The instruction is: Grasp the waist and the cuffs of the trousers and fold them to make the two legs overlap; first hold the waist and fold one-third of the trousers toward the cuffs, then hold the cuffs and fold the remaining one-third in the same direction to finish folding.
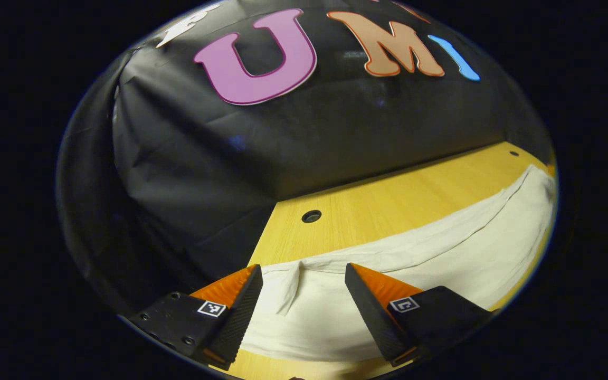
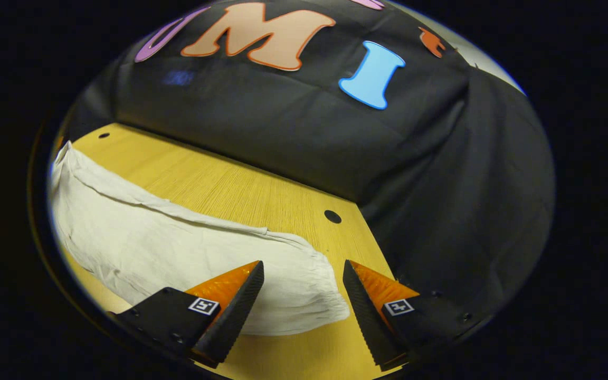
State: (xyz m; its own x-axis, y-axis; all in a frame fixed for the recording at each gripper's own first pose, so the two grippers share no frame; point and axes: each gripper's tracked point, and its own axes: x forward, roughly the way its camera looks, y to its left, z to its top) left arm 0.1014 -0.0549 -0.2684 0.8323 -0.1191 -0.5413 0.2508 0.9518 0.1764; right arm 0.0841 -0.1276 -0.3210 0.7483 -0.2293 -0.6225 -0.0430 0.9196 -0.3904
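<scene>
A yellow wooden bench [image 1: 388, 200] stands in a booth with black cloth walls [image 1: 203, 158] close behind it. On the bench lie the trousers [image 1: 441, 248] — pale, soft and stretched out long and flat, so both ends are easy to reach.

In the left gripper view, one end of the trousers sits right under the left gripper [image 1: 303, 274]. There is a little fold in the cloth [image 1: 291, 287] there. The gripper is spread wide, with cloth showing in the gap between its fingers. It is not pinching anything yet. It seems to hang there because this end is what it means to grab.

In the right gripper view, the other end [image 2: 314, 287] is rounded and crinkled, like a stretchy waist, though I can't be sure. The right gripper [image 2: 303, 272] is spread wide too, with that end lying between its fingers. I can't tell if the fingers touch the cloth.

The trousers look like one long strip, so the legs may already lie on top of each other — but that's a guess. A small round hole [image 2: 332, 216] in the bench sits near the right end.
</scene>
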